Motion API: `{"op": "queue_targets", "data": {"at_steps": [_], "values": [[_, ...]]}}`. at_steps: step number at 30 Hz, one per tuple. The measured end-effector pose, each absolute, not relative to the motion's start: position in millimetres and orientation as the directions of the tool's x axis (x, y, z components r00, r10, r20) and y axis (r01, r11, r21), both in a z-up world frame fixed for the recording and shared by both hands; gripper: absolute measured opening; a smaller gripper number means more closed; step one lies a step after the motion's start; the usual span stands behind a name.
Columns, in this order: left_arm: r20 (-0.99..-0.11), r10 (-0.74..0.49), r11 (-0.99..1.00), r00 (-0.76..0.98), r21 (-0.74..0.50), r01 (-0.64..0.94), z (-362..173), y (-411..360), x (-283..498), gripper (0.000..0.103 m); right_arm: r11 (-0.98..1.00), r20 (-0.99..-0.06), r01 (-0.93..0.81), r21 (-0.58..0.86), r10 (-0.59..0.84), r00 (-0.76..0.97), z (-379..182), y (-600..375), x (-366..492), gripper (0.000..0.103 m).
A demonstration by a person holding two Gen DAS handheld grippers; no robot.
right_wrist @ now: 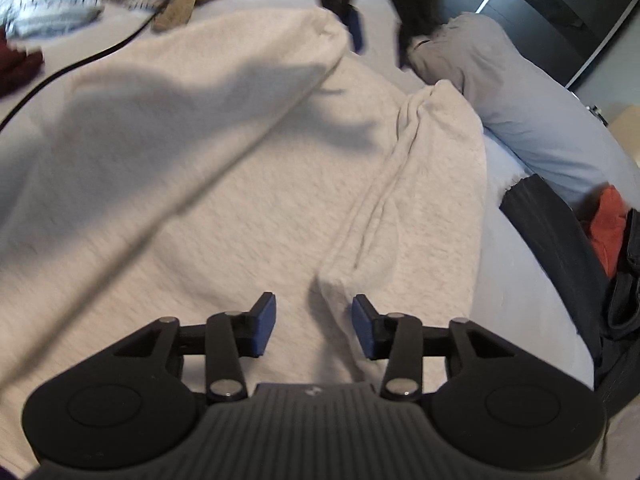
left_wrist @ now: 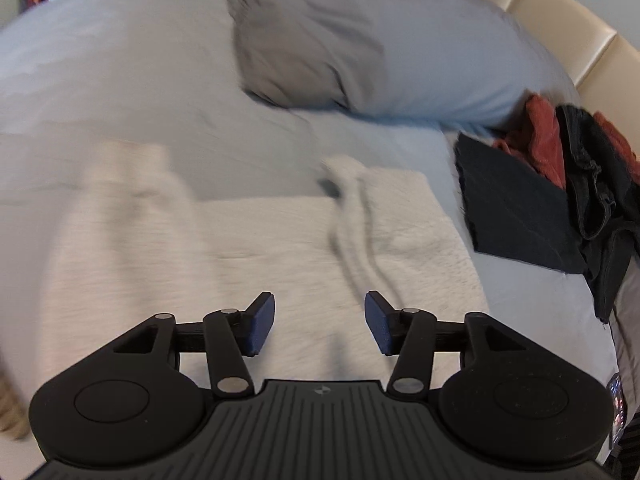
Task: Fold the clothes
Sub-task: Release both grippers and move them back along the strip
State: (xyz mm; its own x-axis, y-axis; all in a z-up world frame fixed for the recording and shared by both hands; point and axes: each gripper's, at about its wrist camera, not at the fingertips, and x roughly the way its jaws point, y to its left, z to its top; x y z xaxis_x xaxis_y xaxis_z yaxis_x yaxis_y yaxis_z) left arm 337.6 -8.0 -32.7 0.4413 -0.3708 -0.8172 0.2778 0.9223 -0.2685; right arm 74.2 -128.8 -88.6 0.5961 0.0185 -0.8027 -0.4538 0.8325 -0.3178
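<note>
Cream-white heathered garment [left_wrist: 256,248] centre frame, pale blue-grey bedsheet [left_wrist: 100,72] upper left, grey pillow [left_wrist: 304,40] top centre, black folded cloth [left_wrist: 516,216] at right, rust-red clothing [left_wrist: 540,140] upper right, black grippers' blue pads [right_wrist: 266,326], beige headboard [left_wrist: 560,20] top right.

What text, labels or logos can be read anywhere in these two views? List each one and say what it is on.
No readable words or numbers in either view.
Left gripper body: a small pale emblem, no letters legible.
Right gripper body: a similar small mark, blurred.
Patterned patch at the left view's right edge: too small and blurred to read.
</note>
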Motion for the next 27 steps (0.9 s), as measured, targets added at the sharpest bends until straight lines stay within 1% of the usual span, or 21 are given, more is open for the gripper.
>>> {"op": "queue_targets", "data": {"at_steps": [4, 7, 8, 12, 15, 17, 22, 23, 25, 27], "values": [[-0.806, -0.33, 0.94, 0.492, -0.235, 0.246, -11.5, 44.1, 302.0, 0.051, 0.827, -0.771, -0.446, -0.342, 0.025, 0.637, -79.1, -107.2, 63.0, 0.051], [-0.813, -0.292, 0.953, 0.503, -0.205, 0.221, -1.9, 79.5, 273.0, 0.051, 0.815, -0.765, -0.47, -0.338, 0.053, 0.642, -74.4, -88.4, 55.6, 0.056], [-0.818, -0.278, 0.957, 0.504, -0.192, 0.217, -0.2, 90.7, 263.2, 0.051, 0.811, -0.764, -0.48, -0.335, 0.064, 0.642, -73.1, -81.8, 53.3, 0.059], [-0.84, -0.2, 0.973, 0.504, -0.108, 0.206, 0.4, 124.5, 230.8, 0.051, 0.802, -0.746, -0.504, -0.321, 0.113, 0.656, -67.0, -58.1, 49.1, 0.059], [-0.84, -0.157, 0.977, 0.519, -0.055, 0.206, -2.2, 140.7, 214.4, 0.051, 0.796, -0.73, -0.519, -0.31, 0.151, 0.667, -62.3, -40.6, 46.6, 0.061], [-0.828, -0.147, 0.978, 0.542, -0.039, 0.206, -4.4, 148.0, 206.7, 0.051, 0.792, -0.718, -0.529, -0.304, 0.175, 0.674, -59.2, -28.9, 45.0, 0.061], [-0.783, -0.176, 0.975, 0.597, -0.057, 0.213, -8.4, 163.2, 194.2, 0.051, 0.78, -0.686, -0.555, -0.288, 0.236, 0.688, -51.4, 0.2, 41.0, 0.061], [-0.774, -0.176, 0.975, 0.608, -0.053, 0.215, -7.9, 164.9, 192.5, 0.051, 0.778, -0.679, -0.56, -0.285, 0.249, 0.69, -49.8, 6.1, 40.2, 0.063], [-0.76, -0.177, 0.974, 0.626, -0.044, 0.223, -6.6, 168.1, 189.6, 0.051, 0.771, -0.683, -0.572, -0.278, 0.259, 0.682, -49.8, 17.8, 40.1, 0.066], [-0.755, -0.179, 0.975, 0.631, -0.047, 0.219, -5.8, 172.1, 188.6, 0.051, 0.766, -0.697, -0.584, -0.269, 0.264, 0.667, -51.8, 28.9, 41.1, 0.066]]}}
